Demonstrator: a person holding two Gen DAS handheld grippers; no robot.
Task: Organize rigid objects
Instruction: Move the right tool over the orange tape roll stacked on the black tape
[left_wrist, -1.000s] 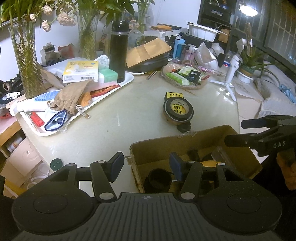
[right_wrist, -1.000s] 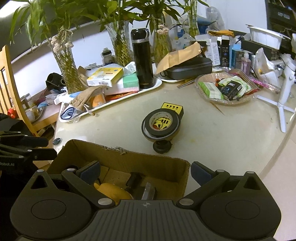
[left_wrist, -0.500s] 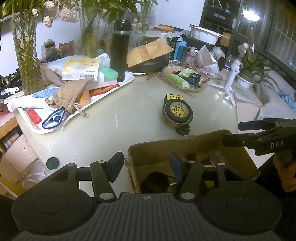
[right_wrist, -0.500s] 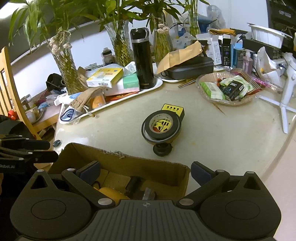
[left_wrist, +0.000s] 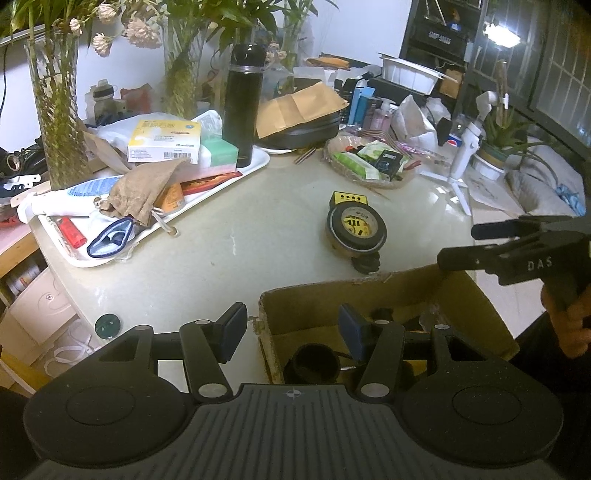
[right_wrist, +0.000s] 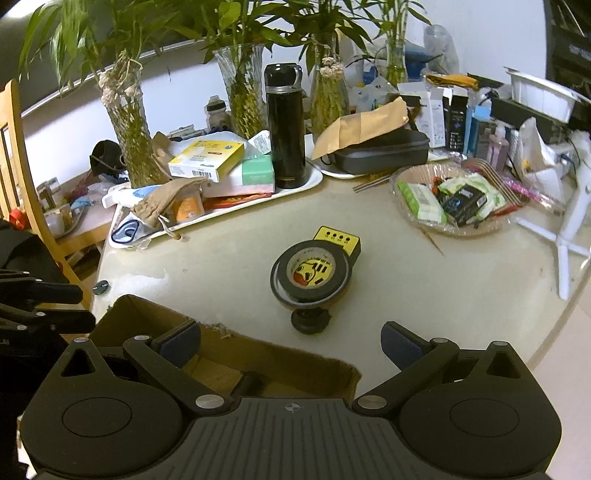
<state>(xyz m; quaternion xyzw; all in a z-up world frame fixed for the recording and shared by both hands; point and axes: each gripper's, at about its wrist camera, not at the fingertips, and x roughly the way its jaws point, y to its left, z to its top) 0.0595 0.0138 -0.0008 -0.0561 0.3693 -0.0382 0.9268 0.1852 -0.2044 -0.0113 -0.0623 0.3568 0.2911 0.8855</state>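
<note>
A brown cardboard box (left_wrist: 369, 295) sits at the table's near edge with a black round cup (left_wrist: 312, 367) and other dark items inside. My left gripper (left_wrist: 291, 332) is open, its fingers straddling the box's left wall without pressing it. Beyond the box, a stack of black tape rolls (left_wrist: 356, 229) lies on a yellow device (left_wrist: 347, 199), with a small black knob (left_wrist: 365, 264) in front. My right gripper (right_wrist: 291, 341) hangs wide open above the box (right_wrist: 277, 354), facing the tape rolls (right_wrist: 312, 275) and the knob (right_wrist: 310, 319). Neither gripper holds anything.
A white tray (left_wrist: 258, 162) at the back left carries boxes, a pouch and a black flask (left_wrist: 242, 107). A bowl of packets (left_wrist: 369, 162) and a white tripod (left_wrist: 461, 158) stand at the right. Glass vases line the back. A wooden chair (right_wrist: 14, 155) stands at the left.
Barely anything: both grippers keep the same opening. The right wrist view has slid a little, so less of the box's inside shows.
</note>
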